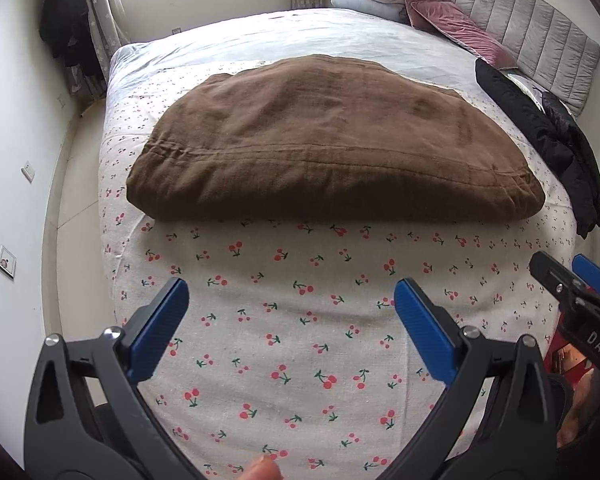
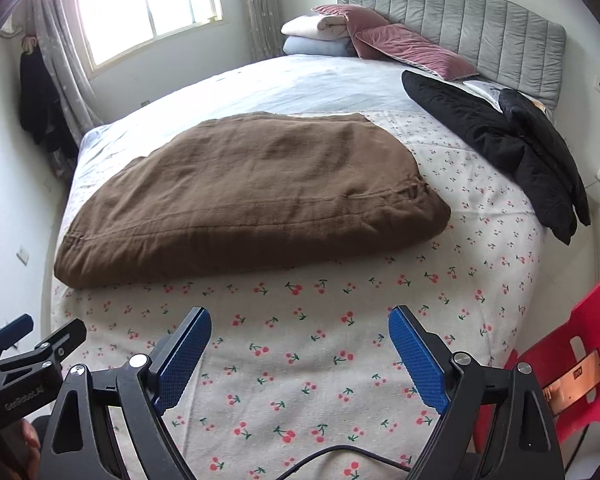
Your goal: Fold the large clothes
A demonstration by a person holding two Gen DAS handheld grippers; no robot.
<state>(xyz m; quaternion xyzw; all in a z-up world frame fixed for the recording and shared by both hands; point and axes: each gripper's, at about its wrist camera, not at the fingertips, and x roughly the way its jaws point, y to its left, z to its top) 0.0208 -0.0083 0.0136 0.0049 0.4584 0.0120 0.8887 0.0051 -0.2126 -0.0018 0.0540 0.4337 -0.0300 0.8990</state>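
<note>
Brown garment (image 1: 332, 140) lies folded into a thick rectangle mid-bed, on the cherry-print sheet (image 1: 300, 320), seamed edge toward the cameras. Left gripper (image 1: 291, 294) hangs above the sheet short of that edge, jaws spread wide, nothing between them. Right gripper (image 2: 300, 322) beside it, same height, jaws also spread and empty. Black jacket (image 2: 500, 140) sprawled on the bed's right side, apart from the brown fold. Pink pillows (image 2: 400, 44) against the grey headboard (image 2: 480, 20). Red chair (image 2: 580, 344) at lower right.
</note>
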